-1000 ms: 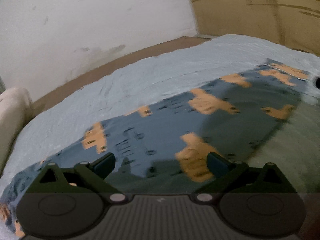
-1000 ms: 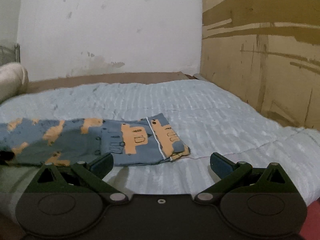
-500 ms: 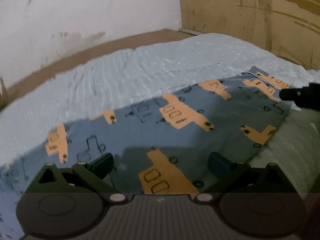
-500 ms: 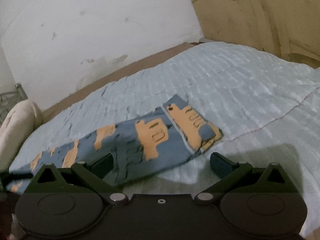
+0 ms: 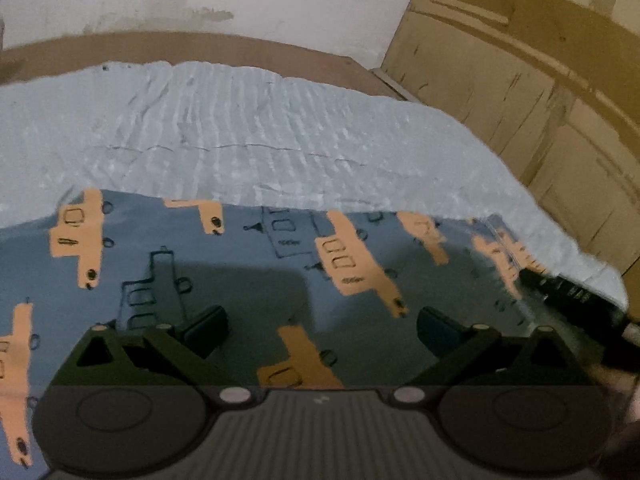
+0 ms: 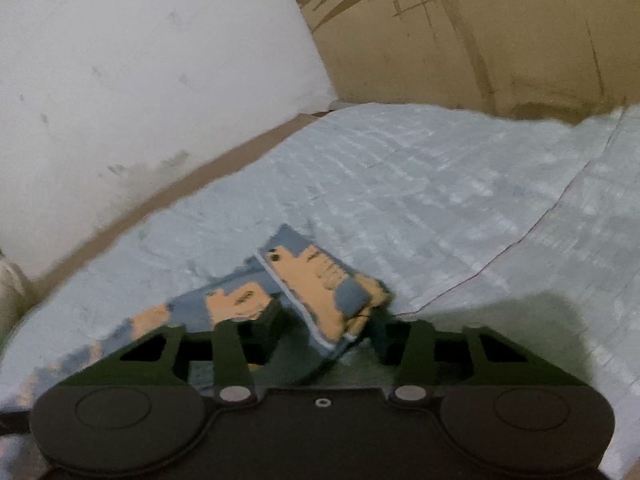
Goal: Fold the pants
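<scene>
Blue cotton pants (image 6: pixel 280 280) with orange prints: right gripper (image 6: pixel 328 324), wide earlier, now closing around their cuff; left gripper (image 5: pixel 320 324) spread, empty.

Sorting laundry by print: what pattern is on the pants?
The pants are blue-grey with orange and outlined vehicle shapes, clearest in the left wrist view.
</scene>
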{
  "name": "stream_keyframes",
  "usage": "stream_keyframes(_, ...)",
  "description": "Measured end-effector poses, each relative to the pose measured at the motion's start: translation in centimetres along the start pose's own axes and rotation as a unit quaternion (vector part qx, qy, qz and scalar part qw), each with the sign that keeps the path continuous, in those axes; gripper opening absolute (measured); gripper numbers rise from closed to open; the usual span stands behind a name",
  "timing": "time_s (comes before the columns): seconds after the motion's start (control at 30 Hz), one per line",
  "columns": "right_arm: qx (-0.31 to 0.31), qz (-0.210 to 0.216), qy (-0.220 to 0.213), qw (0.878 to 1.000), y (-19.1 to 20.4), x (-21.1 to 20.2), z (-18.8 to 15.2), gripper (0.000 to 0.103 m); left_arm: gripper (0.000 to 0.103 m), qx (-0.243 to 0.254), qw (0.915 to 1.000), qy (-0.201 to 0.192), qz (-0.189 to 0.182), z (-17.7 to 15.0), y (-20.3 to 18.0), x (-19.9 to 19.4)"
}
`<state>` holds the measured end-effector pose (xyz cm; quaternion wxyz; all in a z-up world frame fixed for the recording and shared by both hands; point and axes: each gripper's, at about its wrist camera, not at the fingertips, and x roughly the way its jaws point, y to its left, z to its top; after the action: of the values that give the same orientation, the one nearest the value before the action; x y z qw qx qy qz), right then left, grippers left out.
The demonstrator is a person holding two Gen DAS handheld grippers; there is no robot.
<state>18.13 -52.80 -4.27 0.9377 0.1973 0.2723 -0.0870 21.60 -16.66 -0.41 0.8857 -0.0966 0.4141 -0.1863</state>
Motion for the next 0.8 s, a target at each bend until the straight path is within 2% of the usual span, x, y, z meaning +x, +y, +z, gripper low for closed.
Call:
stream_keyframes(0.07,-0.032,-0.019,-0.007,0.999,0.8,0.1,0.0,0.037,0.102,-0.010,0.9998,0.004,-0.015,0.6,0.1,0.2)
stream_keyframes(0.1,-0.043,-0.022,-0.009,0.999,1.1,0.2,0.0,0.028,0.102,-0.015,0.9995,0.006,-0.026,0.9,0.1,0.2)
stream_keyframes(0.17,-0.072,-0.024,-0.020,0.997,1.9,0.0,0.0,0.017,0.102,-0.031,0.9978,0.007,-0.057,1.6,0.3,0.4)
stream_keyframes(0.23,-0.110,-0.027,-0.042,0.993,3.1,-0.6,-0.1,0.015,0.102,-0.051,0.9939,0.008,-0.097,2.3,0.5,0.5)
stream_keyframes(0.3,-0.159,-0.023,-0.069,0.985,4.6,-1.6,-0.3,0.014,0.102,-0.080,0.9870,0.012,-0.139,3.1,0.8,0.9)
stream_keyframes(0.43,-0.263,0.005,-0.108,0.959,8.6,-3.8,-1.5,0.013,0.102,-0.125,0.9699,0.015,-0.208,3.9,1.2,2.2)
stream_keyframes(0.57,-0.341,0.045,-0.125,0.931,12.5,-5.9,-3.4,0.013,0.102,-0.181,0.9456,0.031,-0.269,3.8,1.9,3.9)
stream_keyframes(0.63,-0.371,0.066,-0.128,0.917,14.1,-7.0,-4.7,0.013,0.102,-0.197,0.9413,0.036,-0.272,3.4,2.5,4.6)
stream_keyframes(0.73,-0.399,0.094,-0.101,0.906,15.9,-7.7,-6.8,0.013,0.098,-0.208,0.9433,0.042,-0.256,2.8,3.4,5.3)
stream_keyframes(0.8,-0.415,0.107,-0.079,0.900,16.5,-7.6,-8.2,0.013,0.086,-0.215,0.9448,0.050,-0.242,2.2,4.0,5.7)
